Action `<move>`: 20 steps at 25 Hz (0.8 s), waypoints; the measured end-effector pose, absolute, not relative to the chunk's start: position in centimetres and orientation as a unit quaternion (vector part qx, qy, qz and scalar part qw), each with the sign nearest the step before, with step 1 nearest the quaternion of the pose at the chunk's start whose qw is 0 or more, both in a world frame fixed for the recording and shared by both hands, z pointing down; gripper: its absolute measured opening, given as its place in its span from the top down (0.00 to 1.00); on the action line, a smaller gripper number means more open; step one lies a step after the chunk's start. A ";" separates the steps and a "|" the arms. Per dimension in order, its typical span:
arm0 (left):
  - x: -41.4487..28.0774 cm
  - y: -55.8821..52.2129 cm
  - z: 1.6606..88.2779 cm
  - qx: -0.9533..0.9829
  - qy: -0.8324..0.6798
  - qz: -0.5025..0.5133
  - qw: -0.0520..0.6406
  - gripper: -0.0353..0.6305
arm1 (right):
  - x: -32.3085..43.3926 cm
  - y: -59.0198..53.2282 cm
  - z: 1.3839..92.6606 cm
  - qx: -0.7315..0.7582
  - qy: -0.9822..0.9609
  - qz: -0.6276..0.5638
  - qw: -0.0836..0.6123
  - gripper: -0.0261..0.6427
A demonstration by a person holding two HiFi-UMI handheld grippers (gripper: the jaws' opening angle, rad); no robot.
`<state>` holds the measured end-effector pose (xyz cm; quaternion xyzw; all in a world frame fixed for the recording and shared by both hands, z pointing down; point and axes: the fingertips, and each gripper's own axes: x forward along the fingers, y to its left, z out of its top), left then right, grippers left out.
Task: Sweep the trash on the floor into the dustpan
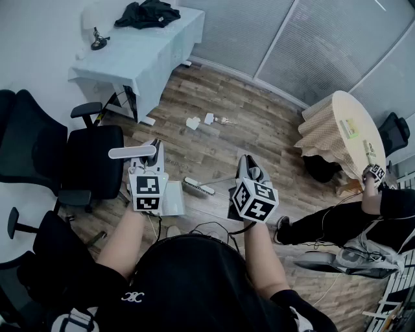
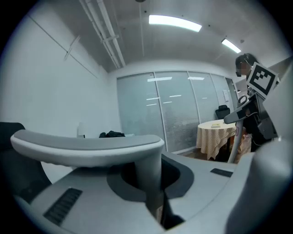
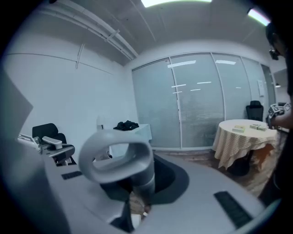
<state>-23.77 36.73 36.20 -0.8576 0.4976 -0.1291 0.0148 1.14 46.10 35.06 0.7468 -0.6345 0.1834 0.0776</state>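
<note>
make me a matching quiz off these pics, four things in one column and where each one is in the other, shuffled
Things:
1. black clothing
2. paper scraps
3. dustpan handle
4. broom handle

Places:
a. gripped in the right claw
b. on the white desk
c. gripped in the left claw
d. on the wood floor

Pairs: 1-b; 2-d; 3-c; 4-a
</note>
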 end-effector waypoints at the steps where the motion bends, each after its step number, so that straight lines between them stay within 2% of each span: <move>1: -23.6 36.6 36.1 -0.858 0.497 -0.127 0.016 0.91 | 1.4 46.1 35.0 0.748 -0.633 0.183 0.078 0.89; 20: -24.6 33.9 36.5 -0.866 0.484 -0.124 0.011 0.91 | 3.6 46.0 35.6 0.782 -0.589 0.193 0.071 0.89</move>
